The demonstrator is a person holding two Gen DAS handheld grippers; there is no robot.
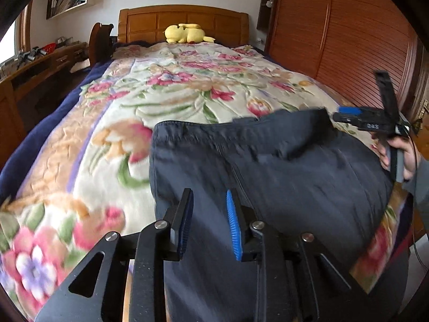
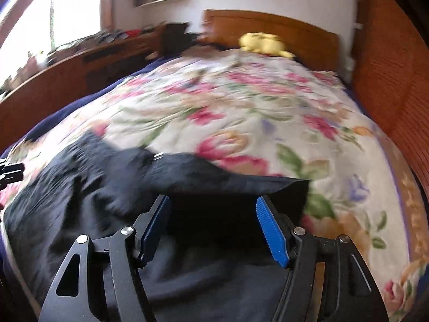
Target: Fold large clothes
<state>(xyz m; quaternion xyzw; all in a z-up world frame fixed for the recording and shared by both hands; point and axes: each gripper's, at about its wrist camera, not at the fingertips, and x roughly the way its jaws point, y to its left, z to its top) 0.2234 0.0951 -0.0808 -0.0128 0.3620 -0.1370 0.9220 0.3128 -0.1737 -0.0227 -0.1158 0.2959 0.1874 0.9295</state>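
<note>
Below, our left gripper (image 1: 210, 201) gapes narrowly and our right gripper (image 2: 213, 209) widely, both gripping nothing, over the dark trousers (image 1: 268, 166) spread on the floral blanket (image 1: 161, 86). Beyond we see a yellow plush toy (image 1: 185, 33), wooden headboard (image 1: 150, 21), slatted wardrobe (image 1: 348, 32), and desk (image 1: 40, 67).

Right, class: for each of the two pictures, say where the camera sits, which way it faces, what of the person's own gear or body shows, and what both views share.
Left wrist view: sits on the left claw, facing up the bed to the headboard; shows its open fingers over the dark trousers, plus the right claw and hand.
Right wrist view: sits on the right claw, facing the same way; shows its open fingers.
Shared: trousers, flowered blanket, yellow plush toy, headboard.
</note>
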